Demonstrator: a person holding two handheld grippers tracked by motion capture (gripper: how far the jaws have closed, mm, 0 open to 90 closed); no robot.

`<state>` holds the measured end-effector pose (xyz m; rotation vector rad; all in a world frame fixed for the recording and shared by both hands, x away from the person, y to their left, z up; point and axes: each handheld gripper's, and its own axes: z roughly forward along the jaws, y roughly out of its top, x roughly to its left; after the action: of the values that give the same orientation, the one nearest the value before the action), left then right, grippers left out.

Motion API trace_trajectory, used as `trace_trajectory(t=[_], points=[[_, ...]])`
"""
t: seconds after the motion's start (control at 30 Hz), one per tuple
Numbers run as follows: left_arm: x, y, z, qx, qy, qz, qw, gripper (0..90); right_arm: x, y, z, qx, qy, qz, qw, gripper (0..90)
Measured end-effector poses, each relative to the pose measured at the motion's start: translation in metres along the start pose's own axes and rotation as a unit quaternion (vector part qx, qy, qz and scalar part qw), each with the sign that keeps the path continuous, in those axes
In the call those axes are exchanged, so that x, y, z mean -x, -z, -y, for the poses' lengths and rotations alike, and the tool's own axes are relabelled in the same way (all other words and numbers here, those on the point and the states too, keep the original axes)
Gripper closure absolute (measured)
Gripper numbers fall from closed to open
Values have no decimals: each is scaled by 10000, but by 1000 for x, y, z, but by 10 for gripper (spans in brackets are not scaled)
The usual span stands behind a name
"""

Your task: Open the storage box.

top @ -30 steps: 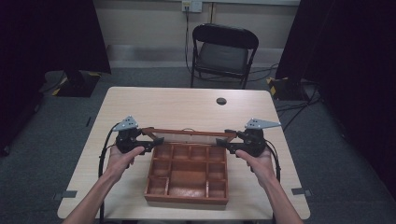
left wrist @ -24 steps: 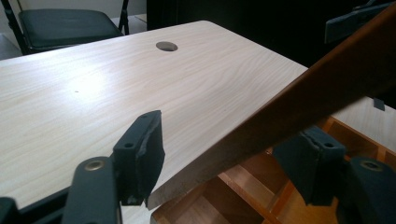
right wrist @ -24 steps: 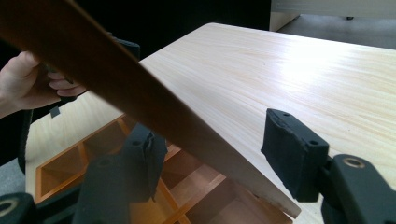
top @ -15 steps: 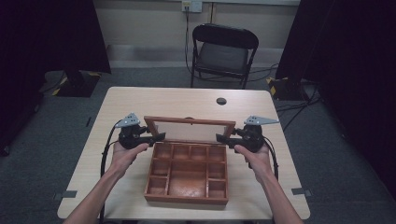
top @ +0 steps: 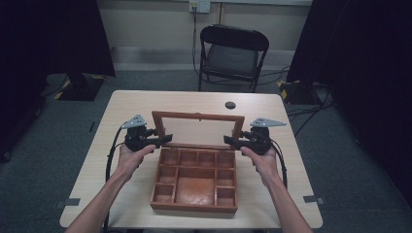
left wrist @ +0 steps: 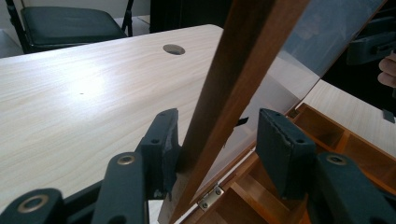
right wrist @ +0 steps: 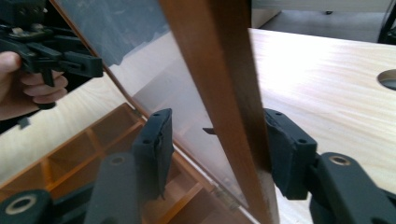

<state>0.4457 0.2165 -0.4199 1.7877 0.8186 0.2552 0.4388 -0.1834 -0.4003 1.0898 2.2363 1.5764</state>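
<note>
A brown wooden compartment box [top: 194, 180] is seen at the near middle of the pale wooden table [top: 145, 104], its glass-paned wooden lid [top: 197, 128] raised upright along the box's far edge. The lid's left edge is straddled by the left gripper [left wrist: 217, 149], whose jaws have just been closing; one pad touches the frame, the other stands apart. The lid's right edge lies between the right gripper [right wrist: 219, 147] pads, also closing, one touching. Bare tabletop lies beyond the lid.
</note>
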Motion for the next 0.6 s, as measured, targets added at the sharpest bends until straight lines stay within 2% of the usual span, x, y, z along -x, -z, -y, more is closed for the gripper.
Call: trace_trajectory(t=[0.23, 0.6], points=[[-7, -4, 3, 15, 161, -2, 9999, 516, 3, -8, -4, -54, 134, 263, 9995, 505], [-14, -11, 9, -36, 268, -86, 9996, 536, 13, -18, 0, -52, 33, 303, 9995, 517]])
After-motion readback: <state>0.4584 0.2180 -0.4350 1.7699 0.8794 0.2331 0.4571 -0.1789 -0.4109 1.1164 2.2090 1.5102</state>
